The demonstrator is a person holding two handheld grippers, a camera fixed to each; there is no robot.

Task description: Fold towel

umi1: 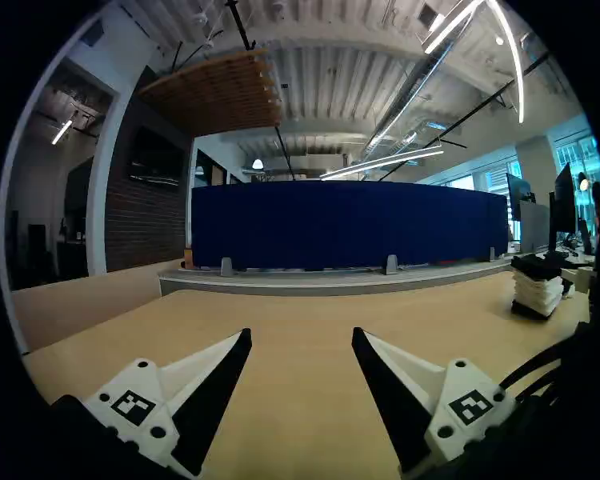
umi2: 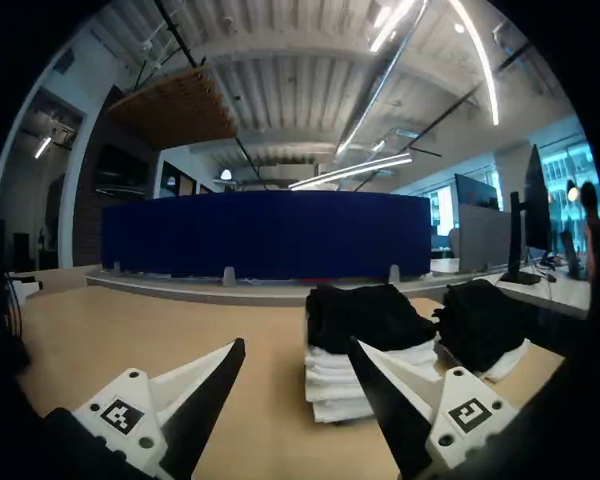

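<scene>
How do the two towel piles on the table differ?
The nearer pile is mostly white folded layers with black on top; the farther pile is mostly black with a little white underneath. The nearer pile looks squared and neat; the farther pile looks rumpled. Both rest on the wooden table.

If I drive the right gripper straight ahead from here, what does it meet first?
Most likely the stack of folded towels on the table. The right gripper is open and the stack's near edge lies in line with the gap between its fingers, so one finger would probably catch it. Depth is hard to judge.
</scene>
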